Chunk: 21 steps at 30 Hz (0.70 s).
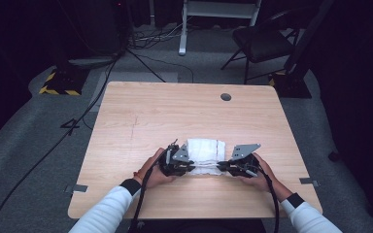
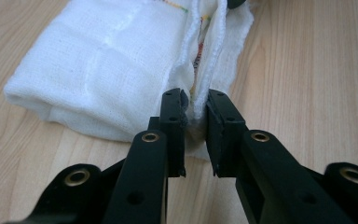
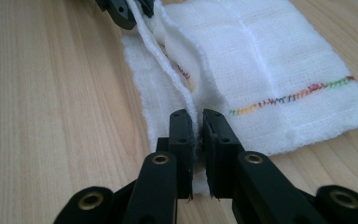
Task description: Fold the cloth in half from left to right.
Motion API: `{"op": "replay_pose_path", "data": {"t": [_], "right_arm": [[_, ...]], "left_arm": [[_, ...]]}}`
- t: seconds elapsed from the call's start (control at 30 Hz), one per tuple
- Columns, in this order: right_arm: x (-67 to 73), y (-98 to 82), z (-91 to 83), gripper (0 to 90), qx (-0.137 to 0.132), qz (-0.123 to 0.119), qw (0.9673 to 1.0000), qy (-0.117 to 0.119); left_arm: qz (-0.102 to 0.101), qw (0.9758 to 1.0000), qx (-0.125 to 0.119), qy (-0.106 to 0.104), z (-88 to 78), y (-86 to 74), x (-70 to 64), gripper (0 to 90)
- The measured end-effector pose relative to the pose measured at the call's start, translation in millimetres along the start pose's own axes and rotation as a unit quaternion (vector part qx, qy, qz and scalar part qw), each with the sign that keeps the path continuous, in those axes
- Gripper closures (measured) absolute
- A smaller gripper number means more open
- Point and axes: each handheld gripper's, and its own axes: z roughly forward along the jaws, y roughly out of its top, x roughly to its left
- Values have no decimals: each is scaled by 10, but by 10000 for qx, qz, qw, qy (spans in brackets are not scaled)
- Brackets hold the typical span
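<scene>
No readable text, labels, brands or numbers anywhere. The only sign-like marking is the yellow-and-black hazard striping (image 1: 58, 90) on the stand base on the floor at far left in the high view, with no wording on it. The white cloth (image 3: 270, 79) carries a multicolour stitched line, no lettering.

light: table lit, surroundings dark | focus: sharp | shadows: soft
</scene>
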Motion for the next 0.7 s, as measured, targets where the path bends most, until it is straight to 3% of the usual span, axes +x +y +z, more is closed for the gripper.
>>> {"op": "replay_pose_path", "data": {"t": [0.17,0.37,0.7], "right_arm": [[12,-47,13,844,63,-12,10000,13],[20,-74,31,848,75,-47,10000,29],[51,-124,-1,821,56,-26,10000,26]], "left_arm": [[50,10000,32,-33,34,-30,-21,746],[-104,9996,-120,-247,39,-91,-1,704],[-134,9997,-115,-189,6,-98,-52,626]]}}
